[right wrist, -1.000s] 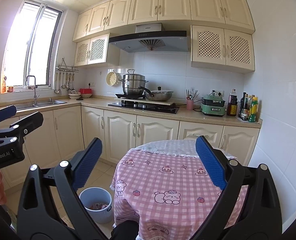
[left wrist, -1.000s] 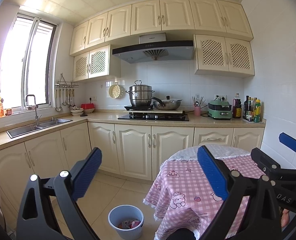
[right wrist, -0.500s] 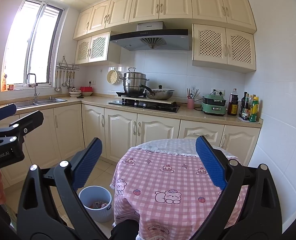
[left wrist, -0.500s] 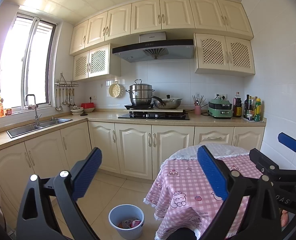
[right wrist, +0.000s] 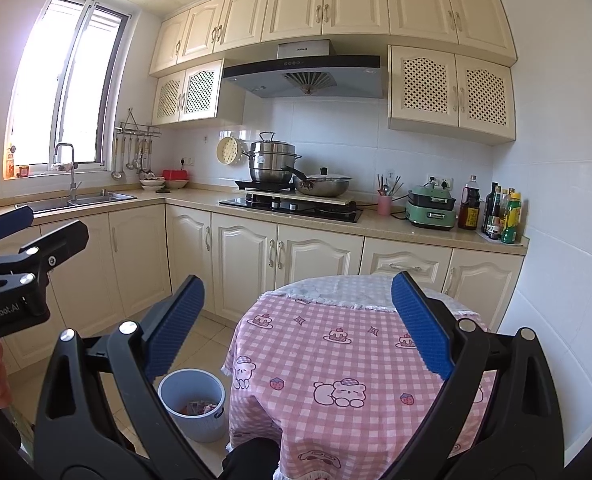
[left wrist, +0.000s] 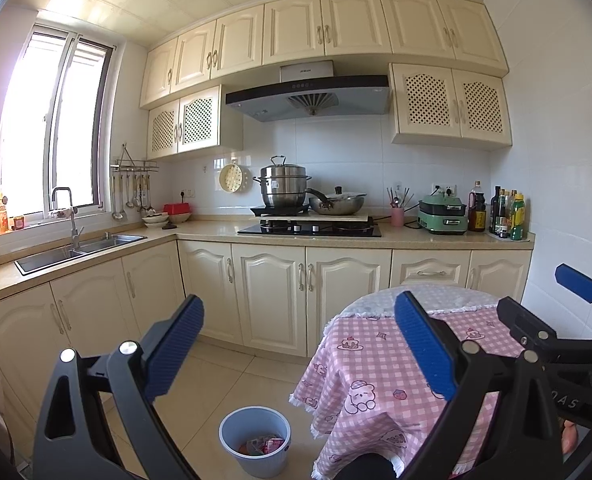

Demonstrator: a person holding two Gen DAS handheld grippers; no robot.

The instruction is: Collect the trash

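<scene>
A pale blue bin [left wrist: 255, 440] stands on the tiled floor left of the round table, with colourful wrappers [left wrist: 265, 445] lying inside it. The same bin [right wrist: 192, 404] shows low in the right wrist view. My left gripper [left wrist: 298, 344] is held high above the floor, open and empty, its blue pads wide apart. My right gripper [right wrist: 298, 328] is also open and empty, above the pink checked tablecloth [right wrist: 356, 364]. Each gripper appears at the edge of the other's view. No trash shows on the tablecloth.
Cream cabinets [left wrist: 272, 296] run along the back and left walls under a counter with a sink [left wrist: 76, 246], a hob with pots [left wrist: 296, 200], a green cooker [left wrist: 442, 214] and bottles [left wrist: 504, 216]. Tiled floor [left wrist: 216, 376] lies between the cabinets and the table.
Both views have drifted slightly upward and closer to the table. The grippers stay open and empty; the bin and table are unmoved.
</scene>
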